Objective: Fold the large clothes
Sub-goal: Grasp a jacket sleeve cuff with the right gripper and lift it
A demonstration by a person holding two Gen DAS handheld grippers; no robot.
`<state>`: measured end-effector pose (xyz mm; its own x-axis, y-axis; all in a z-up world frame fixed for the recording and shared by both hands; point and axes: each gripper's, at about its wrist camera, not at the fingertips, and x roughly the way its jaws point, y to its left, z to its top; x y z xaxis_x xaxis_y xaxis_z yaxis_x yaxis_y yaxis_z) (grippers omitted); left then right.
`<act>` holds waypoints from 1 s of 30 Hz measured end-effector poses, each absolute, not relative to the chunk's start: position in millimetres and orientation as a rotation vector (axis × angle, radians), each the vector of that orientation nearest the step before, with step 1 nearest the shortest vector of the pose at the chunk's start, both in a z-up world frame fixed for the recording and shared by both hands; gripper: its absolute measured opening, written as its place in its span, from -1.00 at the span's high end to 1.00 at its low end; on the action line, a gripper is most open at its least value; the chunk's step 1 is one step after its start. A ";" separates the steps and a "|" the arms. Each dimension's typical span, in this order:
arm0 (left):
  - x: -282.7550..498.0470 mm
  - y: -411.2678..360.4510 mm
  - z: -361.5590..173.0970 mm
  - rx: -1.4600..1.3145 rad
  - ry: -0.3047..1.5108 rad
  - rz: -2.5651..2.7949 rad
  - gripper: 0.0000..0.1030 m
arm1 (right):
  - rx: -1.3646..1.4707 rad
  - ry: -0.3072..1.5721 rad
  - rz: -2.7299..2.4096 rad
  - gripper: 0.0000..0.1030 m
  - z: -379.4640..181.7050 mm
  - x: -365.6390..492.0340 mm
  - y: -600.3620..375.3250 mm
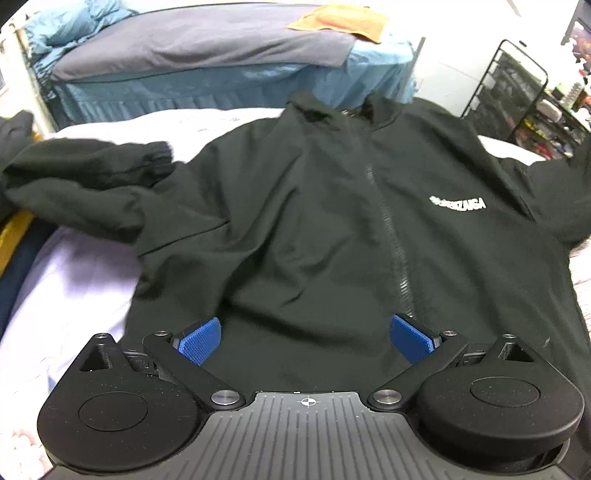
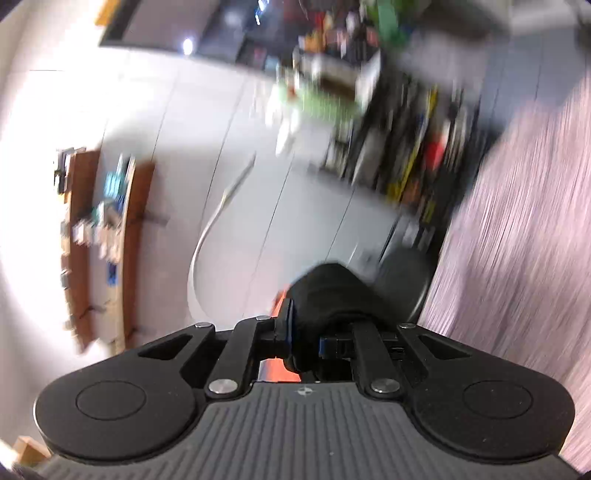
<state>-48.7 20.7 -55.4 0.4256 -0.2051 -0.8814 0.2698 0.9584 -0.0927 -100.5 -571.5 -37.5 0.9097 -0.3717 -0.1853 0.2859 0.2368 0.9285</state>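
Black zip-front hooded jacket [image 1: 332, 221] spread flat on pale bedsheet [image 1: 74, 288], zip axis running straight ahead of left gripper [image 1: 306, 339], blue pads apart, empty, hovering over hem. Right gripper [image 2: 306, 332] clamped on black fabric fold [image 2: 325, 295], out past bed's side; nearer that sleeve.

Left wrist looks steeply down, close over jacket [image 1: 314, 206]; right faces level.

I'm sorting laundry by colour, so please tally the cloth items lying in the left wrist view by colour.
Black: 1, the zip jacket
Orange: 1, the cloth on the far bed
Grey: 1, the blanket under it
Blue: 1, the crumpled bedding
Total: 4
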 end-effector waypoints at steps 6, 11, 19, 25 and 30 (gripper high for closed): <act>-50.1 -8.9 -54.0 0.095 1.090 -0.384 -1.00 | 1.259 -0.044 -0.579 0.75 -45.7 -140.8 -598.6; -53.9 -22.8 -55.8 0.121 1.101 -0.419 -1.00 | 1.331 -0.069 -0.504 0.74 -67.8 -138.3 -580.1; -57.9 -11.2 -48.3 0.167 1.072 -0.374 -1.00 | 1.420 0.024 -0.193 0.75 -71.6 -41.3 -491.0; -62.6 16.4 -44.1 0.182 1.050 -0.289 -1.00 | 1.533 0.147 -0.028 0.73 -109.1 22.3 -382.5; -61.2 36.2 -49.8 0.190 1.082 -0.225 -1.00 | 1.578 0.296 -0.011 0.73 -153.1 47.5 -303.9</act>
<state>-61.2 36.2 -49.8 0.4506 -0.0881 -0.8883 0.2730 0.9610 0.0432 47.5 -303.9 -153.1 0.9647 0.1809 -0.1915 0.1947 0.0002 0.9809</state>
